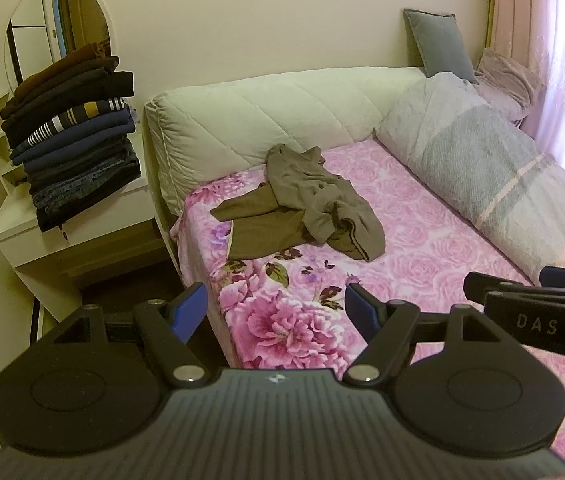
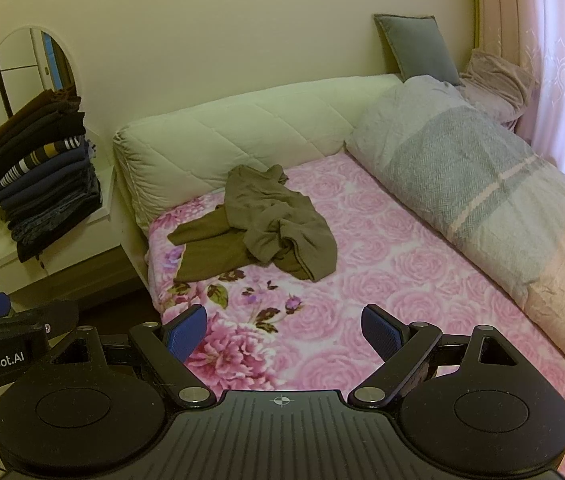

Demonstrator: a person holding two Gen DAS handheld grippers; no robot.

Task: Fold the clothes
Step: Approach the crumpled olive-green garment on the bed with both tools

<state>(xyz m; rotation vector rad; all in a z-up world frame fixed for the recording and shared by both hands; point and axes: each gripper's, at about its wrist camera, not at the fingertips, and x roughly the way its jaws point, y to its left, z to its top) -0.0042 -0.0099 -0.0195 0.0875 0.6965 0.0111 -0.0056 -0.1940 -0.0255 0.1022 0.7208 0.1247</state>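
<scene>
Nearest, both tools hang over the foot end of the bed with nothing between their blue pads. The left gripper (image 1: 276, 312) has its jaws spread wide above the big printed peony at the bed's near left corner, and the right gripper (image 2: 284, 334) stands just as wide beside it, further in from that edge. Neither touches cloth or cover.

Beyond them, well apart from both, lies the olive-brown garment (image 1: 302, 208), crumpled on the pink floral bedspread (image 1: 422, 240) close to the bed's left edge and just short of the padded headboard (image 1: 266, 112). One flat panel spreads toward the left edge, with a sleeve-like strip pointing the same way; the rest is bunched and twisted into a heap on the side nearer the bed's middle.

It looks like a light, limp knit, so it should drape and slide easily and will not hold a shape by itself. My judgement is that the best holds are two separate points along a hem or at the shoulders, lifted and shaken out before any fold; pinching the heap's middle would likely catch several layers at once.

Farthest, off the bed's left edge, a stack of folded dark clothes (image 1: 74, 136) sits on the white bench (image 1: 22, 236) under an oval mirror (image 1: 58, 24).
</scene>
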